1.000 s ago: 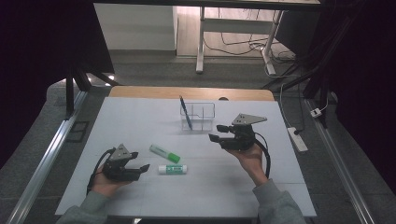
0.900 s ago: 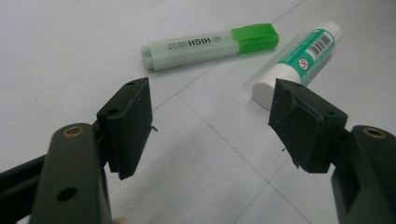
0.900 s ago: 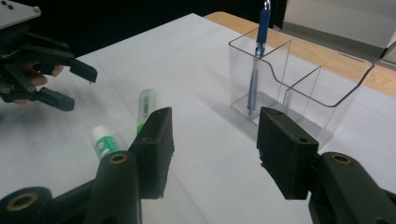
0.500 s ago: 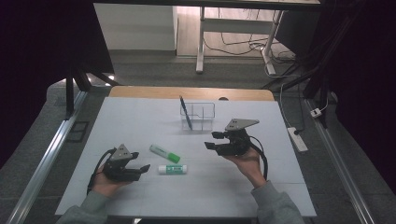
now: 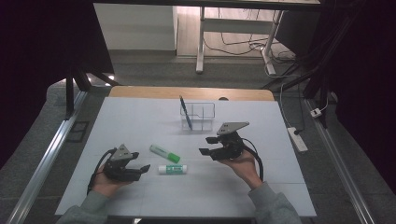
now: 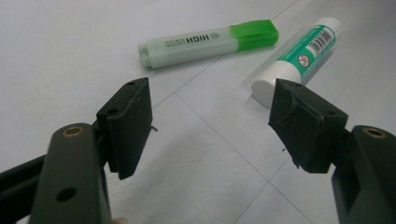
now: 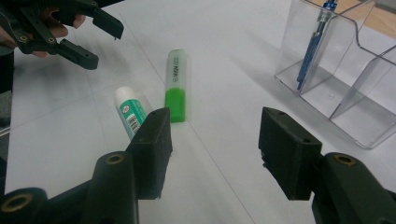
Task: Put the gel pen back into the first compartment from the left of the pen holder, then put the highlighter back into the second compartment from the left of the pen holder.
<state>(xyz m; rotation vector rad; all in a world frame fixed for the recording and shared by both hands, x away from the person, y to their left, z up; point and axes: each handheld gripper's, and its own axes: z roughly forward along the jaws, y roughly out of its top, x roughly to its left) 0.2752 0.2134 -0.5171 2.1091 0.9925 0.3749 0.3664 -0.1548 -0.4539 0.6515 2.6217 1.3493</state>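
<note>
A green highlighter [image 5: 165,153] and a white glue stick with a green label [image 5: 173,169] lie side by side on the white table, between my two grippers. My left gripper [image 5: 140,161] rests at the near left, open and empty. Its jaws point at the glue stick [image 6: 299,56] and the highlighter [image 6: 205,41] just ahead of them. My right gripper [image 5: 208,145] hovers to the right of both, open with nothing between its jaws. In its own view the highlighter [image 7: 176,84] and glue stick [image 7: 130,112] lie a short way beyond its jaws.
A clear plastic organizer [image 5: 203,122] stands behind the right gripper, with a blue pen [image 5: 186,112] leaning in its left compartment. In the right gripper view the organizer [image 7: 355,70] is at the upper right and the left gripper [image 7: 100,44] at the upper left.
My right gripper has moved left and slightly down, away from the organizer and closer to the highlighter. The left gripper and both items on the table have stayed put.
</note>
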